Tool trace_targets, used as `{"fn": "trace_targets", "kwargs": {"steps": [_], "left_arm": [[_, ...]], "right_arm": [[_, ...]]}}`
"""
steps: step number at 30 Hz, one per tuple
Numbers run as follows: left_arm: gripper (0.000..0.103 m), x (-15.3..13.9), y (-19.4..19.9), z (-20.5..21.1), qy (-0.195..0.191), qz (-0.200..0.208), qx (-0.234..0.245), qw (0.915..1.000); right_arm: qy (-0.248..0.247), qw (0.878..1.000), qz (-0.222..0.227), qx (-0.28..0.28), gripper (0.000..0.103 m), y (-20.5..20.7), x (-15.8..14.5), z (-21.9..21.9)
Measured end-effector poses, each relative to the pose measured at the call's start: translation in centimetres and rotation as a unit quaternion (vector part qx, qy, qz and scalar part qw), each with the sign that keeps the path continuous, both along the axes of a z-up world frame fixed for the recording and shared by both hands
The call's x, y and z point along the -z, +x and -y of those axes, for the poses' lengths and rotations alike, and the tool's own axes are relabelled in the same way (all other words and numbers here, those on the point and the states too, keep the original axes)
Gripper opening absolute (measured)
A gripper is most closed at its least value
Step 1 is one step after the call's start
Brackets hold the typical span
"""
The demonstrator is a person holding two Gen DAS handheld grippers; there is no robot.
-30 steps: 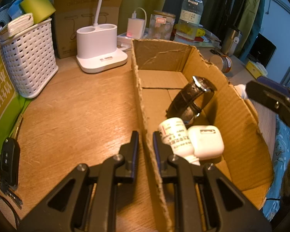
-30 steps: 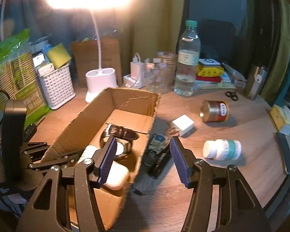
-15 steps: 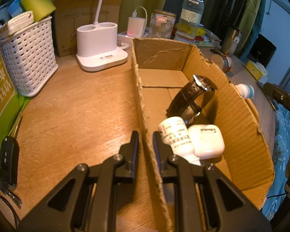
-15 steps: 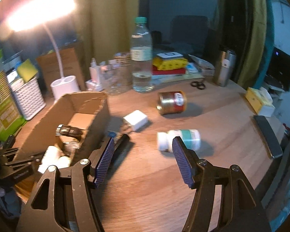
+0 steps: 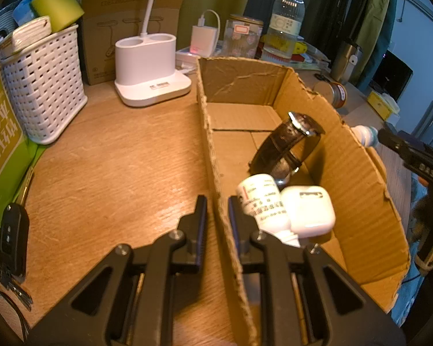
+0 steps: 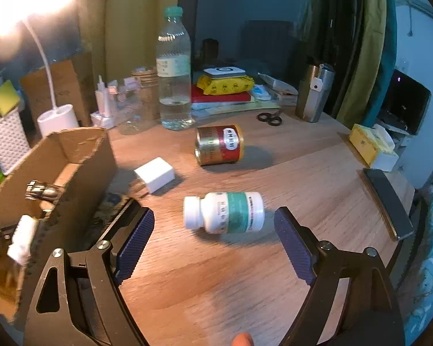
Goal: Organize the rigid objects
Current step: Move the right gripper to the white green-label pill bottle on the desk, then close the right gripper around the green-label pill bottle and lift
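My left gripper (image 5: pixel 218 213) is shut on the left wall of the open cardboard box (image 5: pixel 360 190), one finger on each side of it. Inside the box lie a dark-strapped watch (image 5: pixel 285 150), a white tube bottle (image 5: pixel 259 201) and a white earbud case (image 5: pixel 306 210). My right gripper (image 6: pixel 213 214) hovers over the wooden table to the right of the box (image 6: pixel 80 155), its jaws opening wide. A white pill bottle with a green label (image 6: pixel 231 212) lies on its side between the spread fingertips, with a gap to each pad.
A white charger cube (image 6: pixel 156 174), a red-and-gold tin (image 6: pixel 219 144) and a dark object (image 6: pixel 109 201) by the box wall lie on the table. Behind stand a water bottle (image 6: pixel 173 72), scissors (image 6: pixel 270 118) and a lamp base (image 5: pixel 150 69). A phone (image 6: pixel 386 199) lies at the right edge; a car key (image 5: pixel 11 236) and white basket (image 5: pixel 43 80) are at the left.
My right gripper swung right, away from the box, over to the pill bottle, and its jaws spread wider. The left gripper and the box stayed still.
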State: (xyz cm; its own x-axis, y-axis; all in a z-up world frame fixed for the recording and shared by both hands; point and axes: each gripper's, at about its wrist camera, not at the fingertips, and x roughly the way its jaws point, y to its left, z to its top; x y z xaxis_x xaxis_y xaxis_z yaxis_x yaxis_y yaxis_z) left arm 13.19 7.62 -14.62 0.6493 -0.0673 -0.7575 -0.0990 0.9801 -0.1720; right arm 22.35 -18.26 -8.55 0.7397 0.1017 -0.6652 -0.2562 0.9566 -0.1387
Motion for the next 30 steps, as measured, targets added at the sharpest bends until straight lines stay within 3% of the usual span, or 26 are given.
{"fn": "trace_targets", "kwargs": {"steps": [11, 16, 27, 30], "left_arm": [[0.016, 0.0, 0.0, -0.1, -0.001, -0.001, 0.0, 1.0], [0.016, 0.0, 0.0, 0.0, -0.001, -0.001, 0.0, 1.0], [0.016, 0.0, 0.0, 0.0, -0.001, -0.001, 0.0, 1.0], [0.016, 0.0, 0.0, -0.1, -0.001, -0.001, 0.0, 1.0]], "right_arm": [[0.044, 0.998, -0.028, 0.038, 0.087, 3.6, 1.0, 1.6], [0.019, 0.998, -0.013, 0.063, 0.087, 4.8, 0.7, 1.0], [-0.04, 0.996, -0.038, 0.067, 0.087, 5.5, 3.6, 0.2], [-0.027, 0.997, -0.039, 0.065, 0.087, 4.8, 3.4, 0.9]]}}
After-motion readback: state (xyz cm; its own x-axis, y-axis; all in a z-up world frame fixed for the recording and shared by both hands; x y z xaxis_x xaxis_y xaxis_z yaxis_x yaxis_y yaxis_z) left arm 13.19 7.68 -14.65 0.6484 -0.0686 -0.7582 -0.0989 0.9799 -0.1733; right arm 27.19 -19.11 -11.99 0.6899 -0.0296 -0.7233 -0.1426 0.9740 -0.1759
